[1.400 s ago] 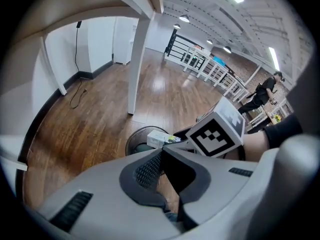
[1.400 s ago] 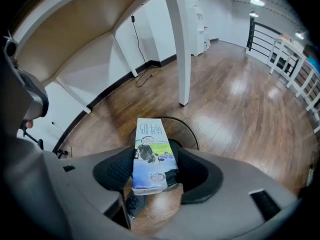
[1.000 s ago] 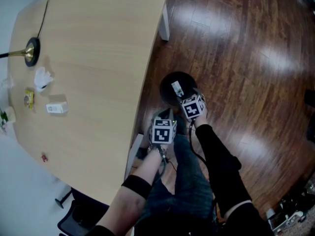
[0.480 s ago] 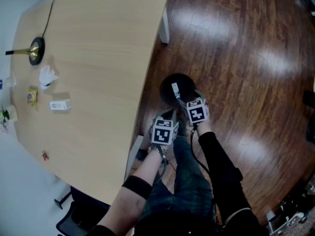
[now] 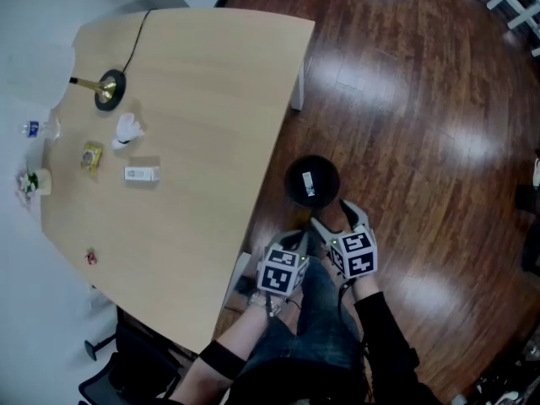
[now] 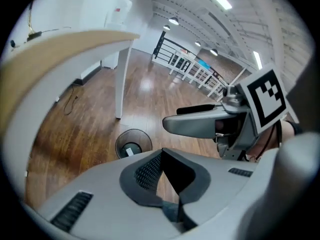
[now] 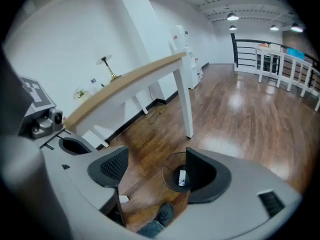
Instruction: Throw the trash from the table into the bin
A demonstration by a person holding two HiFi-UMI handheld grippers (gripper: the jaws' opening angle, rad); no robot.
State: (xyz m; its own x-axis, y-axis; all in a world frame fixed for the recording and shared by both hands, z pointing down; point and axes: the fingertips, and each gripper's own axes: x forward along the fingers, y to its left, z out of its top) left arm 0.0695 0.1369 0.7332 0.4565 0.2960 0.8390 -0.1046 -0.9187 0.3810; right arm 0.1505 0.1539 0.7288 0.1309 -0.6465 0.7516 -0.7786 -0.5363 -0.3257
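Trash — white box (image 5: 142, 174), yellow packet (image 5: 91, 155), crumpled tissue (image 5: 126, 130) — lies at the pale wooden surface's (image 5: 211, 99) left edge, well apart from the black bin (image 5: 293, 184) on the dark wood floor (image 5: 422, 125); near the bin, left tool (image 5: 294, 241) jaws together, right tool (image 5: 337, 216) jaws apart, both empty.

Open office: long wooden table (image 5: 211, 142), plank floor (image 5: 422, 133), balcony railing (image 7: 266, 59) (mezzanine level).

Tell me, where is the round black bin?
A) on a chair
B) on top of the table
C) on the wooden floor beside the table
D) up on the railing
C: the bin stands on the wooden floor just off the table edge, with a small piece of trash lying inside it.
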